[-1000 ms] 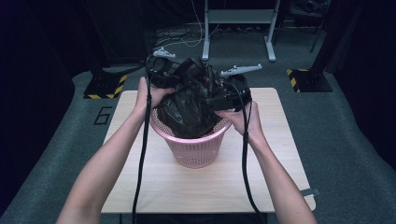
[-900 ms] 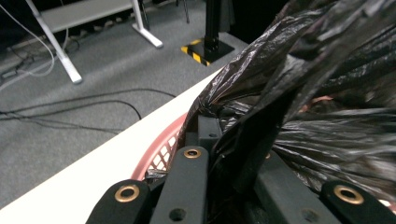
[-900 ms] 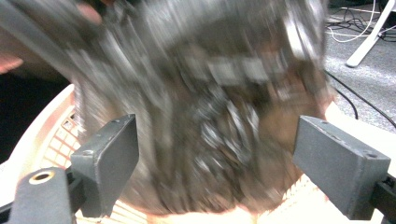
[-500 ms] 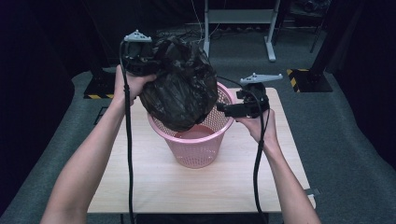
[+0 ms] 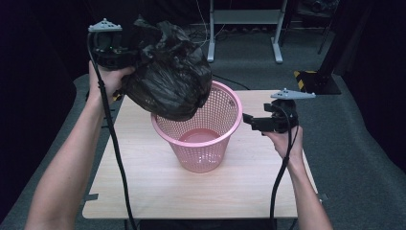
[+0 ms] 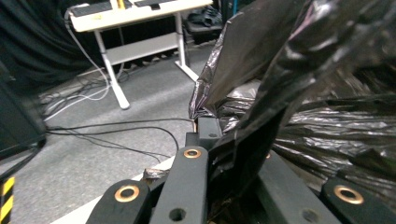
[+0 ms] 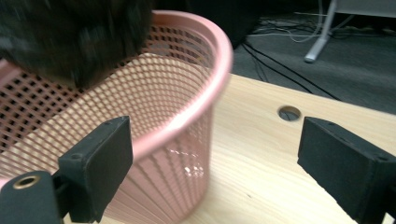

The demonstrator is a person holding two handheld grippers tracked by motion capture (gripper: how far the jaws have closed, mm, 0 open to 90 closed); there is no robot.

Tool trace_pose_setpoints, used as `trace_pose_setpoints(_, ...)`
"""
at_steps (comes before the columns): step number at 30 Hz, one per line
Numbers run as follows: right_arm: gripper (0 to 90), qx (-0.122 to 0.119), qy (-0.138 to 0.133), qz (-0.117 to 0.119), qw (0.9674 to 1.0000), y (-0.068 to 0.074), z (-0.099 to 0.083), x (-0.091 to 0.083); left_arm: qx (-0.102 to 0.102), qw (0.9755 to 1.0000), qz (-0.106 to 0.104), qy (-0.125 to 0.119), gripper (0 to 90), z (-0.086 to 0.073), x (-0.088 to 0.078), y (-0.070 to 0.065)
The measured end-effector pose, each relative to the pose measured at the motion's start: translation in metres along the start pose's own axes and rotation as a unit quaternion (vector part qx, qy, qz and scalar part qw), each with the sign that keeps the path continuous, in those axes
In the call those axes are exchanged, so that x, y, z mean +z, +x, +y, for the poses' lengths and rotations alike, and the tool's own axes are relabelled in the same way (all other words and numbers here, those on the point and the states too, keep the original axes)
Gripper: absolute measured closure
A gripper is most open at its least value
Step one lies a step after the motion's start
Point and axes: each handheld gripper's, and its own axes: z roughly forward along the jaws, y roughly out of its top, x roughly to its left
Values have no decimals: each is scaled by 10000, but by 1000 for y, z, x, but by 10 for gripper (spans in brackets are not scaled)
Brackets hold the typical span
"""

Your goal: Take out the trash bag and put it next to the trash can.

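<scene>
I find no legible text, label, brand or number on anything in front of me. The only sign-like marking is yellow-and-black hazard striping on the floor beyond the table's far right corner; it carries no characters.

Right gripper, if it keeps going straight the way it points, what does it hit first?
Probably the pink mesh plastic basket: the open right gripper aims at its rim and side wall, with bare wooden table between. Depth is unclear.
</scene>
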Motion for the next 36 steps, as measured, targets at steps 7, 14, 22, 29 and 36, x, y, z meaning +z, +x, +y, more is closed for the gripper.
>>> trace_pose_setpoints(7, 91, 299, 101, -215, 9993, -24, -32, -1, -218, 9992, 302, -172, 900, -5, -22, 25)
trace_pose_setpoints(14, 93, 464, 308, -340, 9979, -36, -56, 6, -472, 9970, 521, -309, 900, -16, -42, 48)
trace_pose_setpoints(22, 94, 661, 468, -366, 9960, -47, -77, 16, -679, 9943, 701, -429, 900, -28, -57, 65)
trace_pose_setpoints(29, 96, 903, 607, -385, 9933, -56, -97, 24, -828, 9930, 780, -309, 900, -50, -55, 76)
trace_pose_setpoints(36, 98, 1027, 728, -374, 9913, -60, -112, 34, -1124, 9912, 704, 51, 900, -95, -19, 83)
